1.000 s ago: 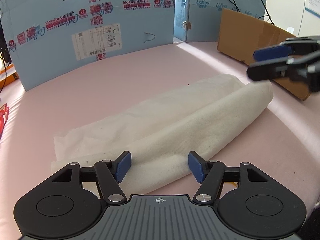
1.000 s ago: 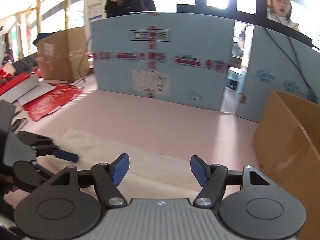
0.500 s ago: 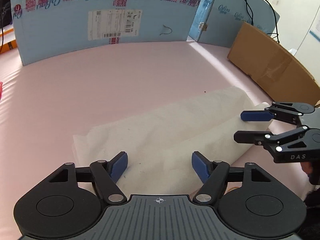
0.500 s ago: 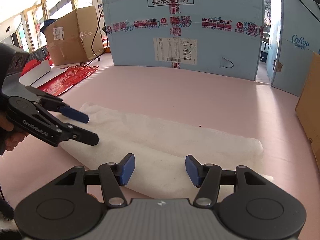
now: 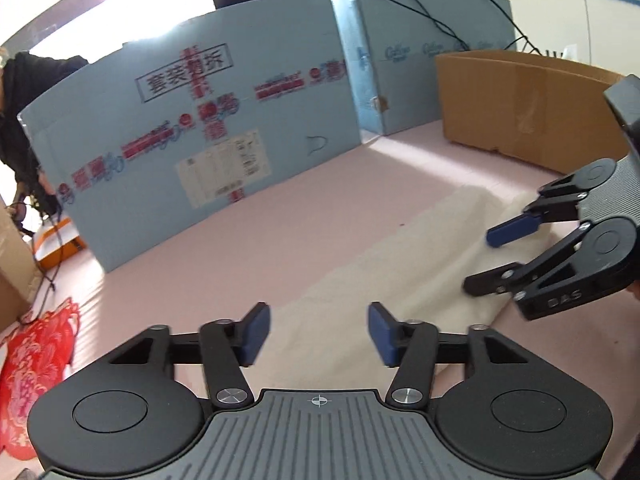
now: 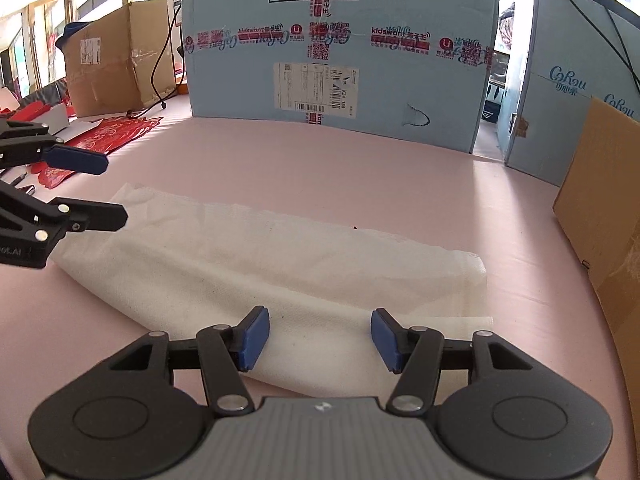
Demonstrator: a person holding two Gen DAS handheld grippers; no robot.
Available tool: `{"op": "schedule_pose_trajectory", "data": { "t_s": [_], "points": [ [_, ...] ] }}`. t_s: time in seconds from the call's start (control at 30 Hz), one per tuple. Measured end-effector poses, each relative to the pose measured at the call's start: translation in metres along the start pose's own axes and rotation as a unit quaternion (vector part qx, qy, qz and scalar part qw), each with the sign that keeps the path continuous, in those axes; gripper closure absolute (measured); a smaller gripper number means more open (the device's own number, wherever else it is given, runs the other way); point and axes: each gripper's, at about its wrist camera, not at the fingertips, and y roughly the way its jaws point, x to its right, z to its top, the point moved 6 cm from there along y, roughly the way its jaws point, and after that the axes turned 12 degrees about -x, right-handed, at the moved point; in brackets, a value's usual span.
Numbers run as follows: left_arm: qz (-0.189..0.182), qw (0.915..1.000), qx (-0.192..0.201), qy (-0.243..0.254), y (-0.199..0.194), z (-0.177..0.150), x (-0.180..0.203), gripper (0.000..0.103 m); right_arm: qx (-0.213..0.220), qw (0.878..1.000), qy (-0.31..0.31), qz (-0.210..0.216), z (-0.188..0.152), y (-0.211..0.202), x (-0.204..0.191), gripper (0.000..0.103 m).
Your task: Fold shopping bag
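Note:
The white fabric shopping bag (image 6: pixel 280 268) lies folded into a long strip on the pink table; it also shows in the left wrist view (image 5: pixel 380 300). My left gripper (image 5: pixel 319 334) is open and empty, raised over the bag's left end; it also shows at the left of the right wrist view (image 6: pixel 106 190). My right gripper (image 6: pixel 319 338) is open and empty, just above the bag's near right part; in the left wrist view (image 5: pixel 480 260) it hangs over the bag's right end.
Blue cardboard panels (image 6: pixel 336 52) wall the back of the table. A brown cardboard box (image 6: pixel 604 208) stands at the right edge. Red paper cuttings (image 5: pixel 36 364) and another brown box (image 6: pixel 116 60) lie at the left.
My left gripper has lifted and tilted up, so the bag sits lower in its view. My right gripper has moved a little closer over the bag. Both stay open.

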Motion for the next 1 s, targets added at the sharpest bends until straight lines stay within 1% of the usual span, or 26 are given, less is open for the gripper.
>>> {"op": "schedule_pose_trajectory", "data": {
  "t_s": [0.1,0.13,0.2,0.3,0.33,0.37,0.4,0.47,0.53,0.57,0.6,0.63,0.67,0.7,0.77,0.8,0.83,0.87,0.9,0.93,0.97,1.0],
  "points": [
    [-0.019,0.9987,-0.043,-0.018,0.022,-0.012,0.001,0.068,0.007,1.000,-0.001,-0.001,0.000,-0.001,0.001,0.043],
    [-0.029,0.9981,-0.036,-0.041,0.024,-0.017,-0.004,0.066,0.007,1.000,0.001,-0.001,0.000,-0.002,0.002,0.043],
    [-0.029,0.9974,-0.035,-0.056,0.025,-0.022,-0.011,0.064,0.008,1.000,0.009,-0.006,-0.002,-0.005,0.010,0.043],
    [-0.027,0.9970,-0.029,-0.067,0.026,-0.027,-0.016,0.059,0.008,0.999,0.038,-0.032,-0.006,-0.012,0.032,0.042],
    [-0.028,0.9968,-0.026,-0.070,0.026,-0.028,-0.017,0.058,0.010,0.998,0.040,-0.040,-0.007,-0.015,0.038,0.040],
    [-0.026,0.9969,-0.025,-0.069,0.026,-0.029,-0.017,0.057,0.007,0.997,0.039,-0.060,-0.009,-0.018,0.045,0.031],
    [-0.025,0.9970,-0.025,-0.069,0.026,-0.029,-0.017,0.056,0.004,0.996,0.038,-0.080,-0.012,-0.021,0.053,0.030],
    [-0.027,0.9968,-0.026,-0.070,0.026,-0.029,-0.017,0.056,-0.002,0.994,0.039,-0.102,-0.016,-0.026,0.065,0.033],
    [-0.027,0.9967,-0.027,-0.071,0.027,-0.029,-0.018,0.055,0.011,0.991,0.019,-0.129,-0.018,-0.042,0.071,0.033],
    [-0.027,0.9967,-0.027,-0.071,0.028,-0.029,-0.019,0.055,0.018,0.990,0.009,-0.142,-0.019,-0.050,0.073,0.030],
    [-0.028,0.9967,-0.028,-0.071,0.027,-0.029,-0.019,0.054,0.025,0.990,-0.006,-0.141,-0.020,-0.055,0.073,0.021],
    [-0.030,0.9967,-0.029,-0.070,0.027,-0.028,-0.020,0.054,0.029,0.990,-0.031,-0.137,-0.023,-0.059,0.069,0.015],
    [-0.031,0.9966,-0.031,-0.070,0.027,-0.028,-0.020,0.054,0.034,0.989,-0.057,-0.134,-0.025,-0.063,0.064,0.002],
    [-0.032,0.9965,-0.032,-0.070,0.028,-0.027,-0.021,0.053,0.035,0.985,-0.100,-0.136,-0.030,-0.064,0.054,0.000],
    [-0.032,0.9967,-0.033,-0.067,0.028,-0.027,-0.021,0.052,0.031,0.974,-0.176,-0.143,-0.039,-0.062,0.037,0.000],
    [-0.032,0.9968,-0.033,-0.066,0.028,-0.027,-0.021,0.052,0.026,0.966,-0.211,-0.149,-0.043,-0.059,0.030,0.001],
    [-0.033,0.9967,-0.032,-0.067,0.028,-0.028,-0.021,0.052,0.028,0.955,-0.246,-0.163,-0.048,-0.055,0.025,0.002],
    [-0.034,0.9967,-0.032,-0.067,0.029,-0.028,-0.022,0.052,0.030,0.936,-0.299,-0.185,-0.053,-0.048,0.016,0.006],
    [-0.035,0.9966,-0.032,-0.067,0.029,-0.028,-0.022,0.052,0.026,0.918,-0.344,-0.196,-0.056,-0.042,0.008,0.013],
    [-0.035,0.9967,-0.032,-0.066,0.029,-0.028,-0.022,0.052,0.022,0.899,-0.387,-0.205,-0.060,-0.036,0.001,0.018],
    [-0.036,0.9966,-0.031,-0.067,0.029,-0.028,-0.023,0.052,0.021,0.886,-0.416,-0.205,-0.062,-0.031,-0.005,0.027],
    [-0.037,0.9966,-0.031,-0.067,0.029,-0.029,-0.023,0.051,0.023,0.878,-0.433,-0.203,-0.062,-0.027,-0.010,0.034]
  ]
}}
